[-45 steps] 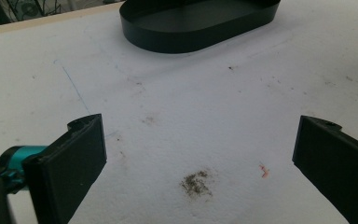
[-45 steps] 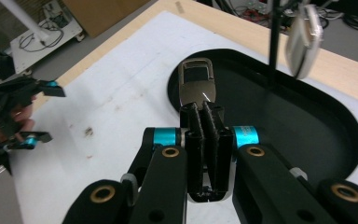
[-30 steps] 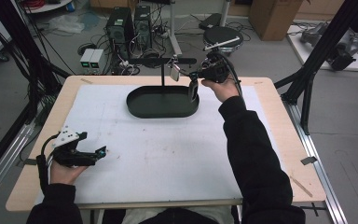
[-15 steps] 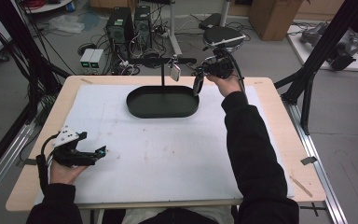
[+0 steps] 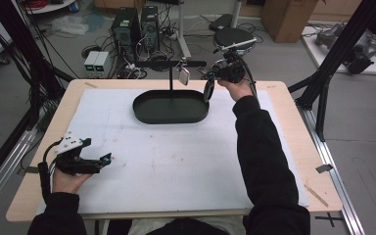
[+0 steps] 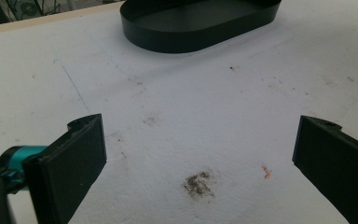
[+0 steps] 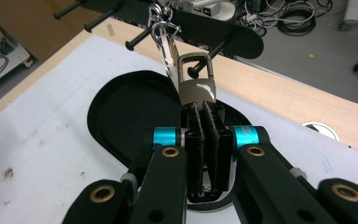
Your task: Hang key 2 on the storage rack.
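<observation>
A black oval tray sits at the far middle of the white mat, with a black T-shaped stand rising from it. A metal key fob hangs on a ring from the stand's crossbar. My right gripper is at the tray's right end, pointing down and left, jaws pressed together with nothing seen between them. In the right gripper view the key fob hangs just beyond my right gripper. My left gripper rests near the front left, jaws wide open; the left gripper faces bare mat and the tray.
The white mat covers most of the wooden table. Computers, cables and a stool stand on the floor beyond the far edge. Black frame legs flank both sides of the table.
My right gripper has shifted slightly toward the far right beside the stand. The key fob still hangs from the crossbar, and the left gripper has not moved.
</observation>
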The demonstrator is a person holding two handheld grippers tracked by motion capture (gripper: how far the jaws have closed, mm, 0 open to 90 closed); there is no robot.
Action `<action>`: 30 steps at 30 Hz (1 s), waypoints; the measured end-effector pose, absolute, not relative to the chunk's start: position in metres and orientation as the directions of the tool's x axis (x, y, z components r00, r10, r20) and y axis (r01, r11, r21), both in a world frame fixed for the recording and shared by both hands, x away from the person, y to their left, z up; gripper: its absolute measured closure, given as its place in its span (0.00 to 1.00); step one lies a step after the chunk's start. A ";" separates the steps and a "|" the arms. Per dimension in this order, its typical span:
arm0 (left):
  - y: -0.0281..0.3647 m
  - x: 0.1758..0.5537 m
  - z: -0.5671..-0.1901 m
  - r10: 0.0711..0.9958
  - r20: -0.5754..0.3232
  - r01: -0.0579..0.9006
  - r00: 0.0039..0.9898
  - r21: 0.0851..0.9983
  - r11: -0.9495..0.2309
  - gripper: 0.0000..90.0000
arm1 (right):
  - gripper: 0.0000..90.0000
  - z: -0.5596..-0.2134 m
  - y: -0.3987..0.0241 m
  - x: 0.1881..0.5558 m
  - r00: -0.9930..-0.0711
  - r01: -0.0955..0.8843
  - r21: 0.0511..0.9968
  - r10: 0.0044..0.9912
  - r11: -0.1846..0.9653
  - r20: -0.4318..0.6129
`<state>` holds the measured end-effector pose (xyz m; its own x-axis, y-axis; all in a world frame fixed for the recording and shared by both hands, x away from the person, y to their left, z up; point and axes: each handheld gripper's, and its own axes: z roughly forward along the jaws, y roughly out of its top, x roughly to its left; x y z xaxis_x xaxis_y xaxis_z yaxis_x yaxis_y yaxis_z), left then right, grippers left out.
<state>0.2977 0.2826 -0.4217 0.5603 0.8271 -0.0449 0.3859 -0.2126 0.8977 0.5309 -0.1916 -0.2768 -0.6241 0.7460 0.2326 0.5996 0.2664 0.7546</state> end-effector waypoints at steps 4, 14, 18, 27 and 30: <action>0.282 0.298 -0.422 0.826 -0.045 0.386 0.562 0.898 -0.213 0.04 | 0.97 -0.279 -0.189 0.532 -0.621 0.600 0.751 0.752 0.275 0.221; 0.283 0.298 -0.421 0.827 -0.044 0.384 0.561 0.898 -0.213 0.04 | 0.97 -0.287 -0.183 0.534 -0.618 0.605 0.743 0.757 0.286 0.213; 0.283 0.297 -0.421 0.827 -0.043 0.384 0.561 0.898 -0.214 0.04 | 0.97 -0.289 -0.181 0.536 -0.608 0.611 0.739 0.766 0.283 0.210; 0.283 0.297 -0.421 0.828 -0.044 0.382 0.559 0.900 -0.210 0.04 | 0.97 -0.294 -0.177 0.540 -0.599 0.611 0.746 0.771 0.263 0.218; 0.283 0.297 -0.421 0.828 -0.041 0.381 0.560 0.900 -0.213 0.04 | 0.97 -0.294 -0.176 0.540 -0.598 0.608 0.749 0.773 0.265 0.211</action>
